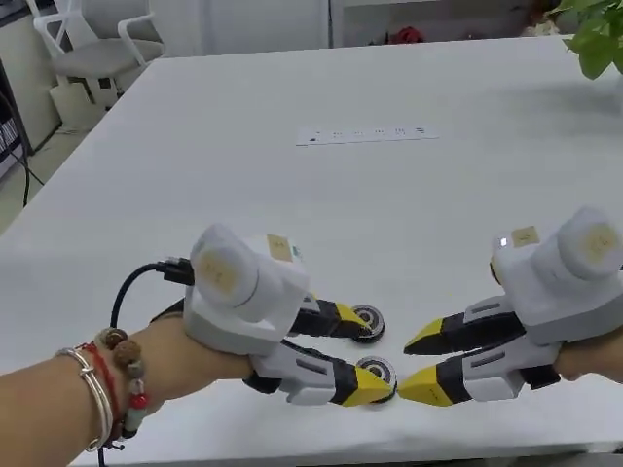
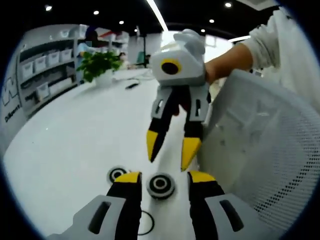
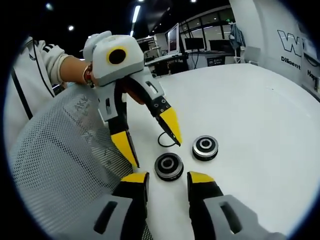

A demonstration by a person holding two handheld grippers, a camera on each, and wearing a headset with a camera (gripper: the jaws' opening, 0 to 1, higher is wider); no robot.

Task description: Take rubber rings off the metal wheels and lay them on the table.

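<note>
**Both grippers closing in on the near metal wheel at the front edge of the surface.**

The left gripper (image 1: 365, 352) and right gripper (image 1: 407, 368) meet tip to tip, low and almost level. Each has its fingers (image 2: 129, 182) spread apart and holds nothing. This opposed pose probably lets one steady the near wheel (image 3: 168, 166) while the other peels off its rubber. One thin loose ring (image 3: 164, 145) lies on the surface (image 1: 389, 195) beneath the left gripper, and the second wheel (image 3: 205, 147) sits just beyond.
</note>
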